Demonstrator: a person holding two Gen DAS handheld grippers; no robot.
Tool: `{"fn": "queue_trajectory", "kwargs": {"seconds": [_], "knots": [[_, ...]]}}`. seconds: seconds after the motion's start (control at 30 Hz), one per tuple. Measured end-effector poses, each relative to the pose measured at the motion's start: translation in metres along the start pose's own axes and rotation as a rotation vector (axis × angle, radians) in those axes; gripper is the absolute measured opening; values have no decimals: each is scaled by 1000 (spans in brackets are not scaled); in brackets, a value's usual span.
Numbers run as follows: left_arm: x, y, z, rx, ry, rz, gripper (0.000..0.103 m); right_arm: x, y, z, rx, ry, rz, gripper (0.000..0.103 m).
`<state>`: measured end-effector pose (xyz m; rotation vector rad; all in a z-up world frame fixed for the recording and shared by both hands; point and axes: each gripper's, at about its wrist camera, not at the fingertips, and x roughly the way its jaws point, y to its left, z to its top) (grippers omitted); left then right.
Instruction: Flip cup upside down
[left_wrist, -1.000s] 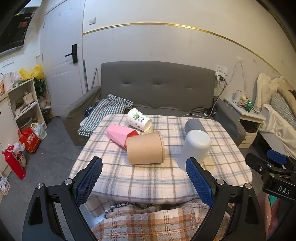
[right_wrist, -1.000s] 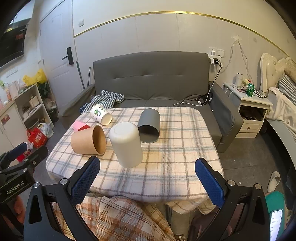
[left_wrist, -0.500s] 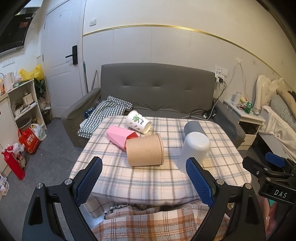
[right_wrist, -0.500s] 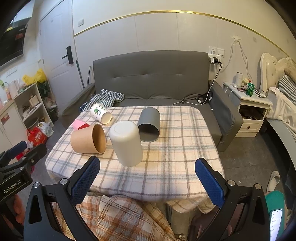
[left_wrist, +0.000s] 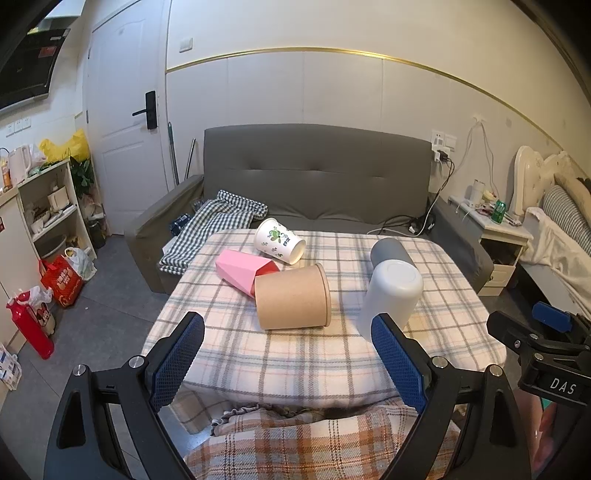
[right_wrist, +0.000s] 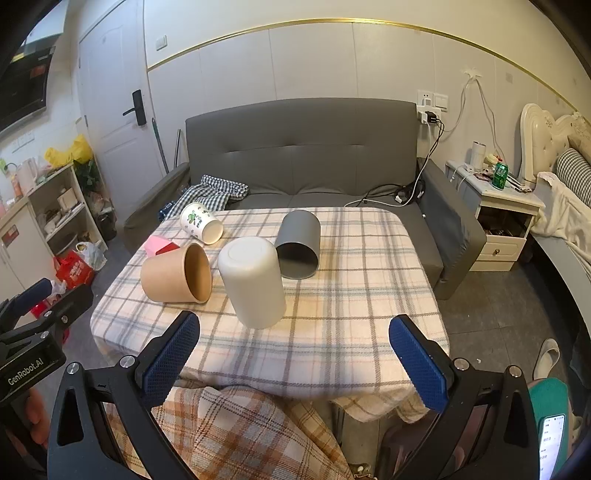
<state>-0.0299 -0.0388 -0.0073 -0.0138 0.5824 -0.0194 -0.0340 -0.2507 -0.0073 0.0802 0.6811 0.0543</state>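
Several cups are on a plaid-covered table (left_wrist: 314, 354) (right_wrist: 362, 295). A white cup (left_wrist: 393, 295) (right_wrist: 255, 286) stands upside down. A brown paper cup (left_wrist: 293, 301) (right_wrist: 177, 275), a grey cup (left_wrist: 388, 249) (right_wrist: 299, 243), a pink cup (left_wrist: 242, 271) (right_wrist: 159, 245) and a white cup with green print (left_wrist: 279, 240) (right_wrist: 201, 223) lie on their sides. My left gripper (left_wrist: 288, 363) is open and empty, above the table's near edge. My right gripper (right_wrist: 293, 363) is open and empty, also at the near edge. Each gripper shows in the other's view, the right one (left_wrist: 543, 343) and the left one (right_wrist: 33, 332).
A grey sofa (left_wrist: 317, 184) with a checked cloth (left_wrist: 218, 221) stands behind the table. A nightstand (right_wrist: 495, 218) and bed are to the right. Shelves (left_wrist: 48, 206) and a door are to the left. A plaid blanket (right_wrist: 251, 432) lies below the grippers.
Both views have drifted slightly back from the table. The cups have not moved and both grippers stay open.
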Motion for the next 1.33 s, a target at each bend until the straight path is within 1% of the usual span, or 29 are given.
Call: {"fn": "queue_trajectory", "kwargs": {"seconds": [0.33, 1.03, 1.23, 1.33], "knots": [[2, 2, -2, -1, 8, 1, 95, 3, 0, -5, 5, 10, 2, 103], [3, 3, -5, 5, 13, 0, 95, 3, 0, -5, 5, 13, 1, 103], [3, 3, -8, 2, 14, -15, 95, 4, 2, -7, 4, 18, 0, 103], [5, 3, -8, 3, 18, -5, 95, 5, 2, -7, 5, 19, 0, 103]]}}
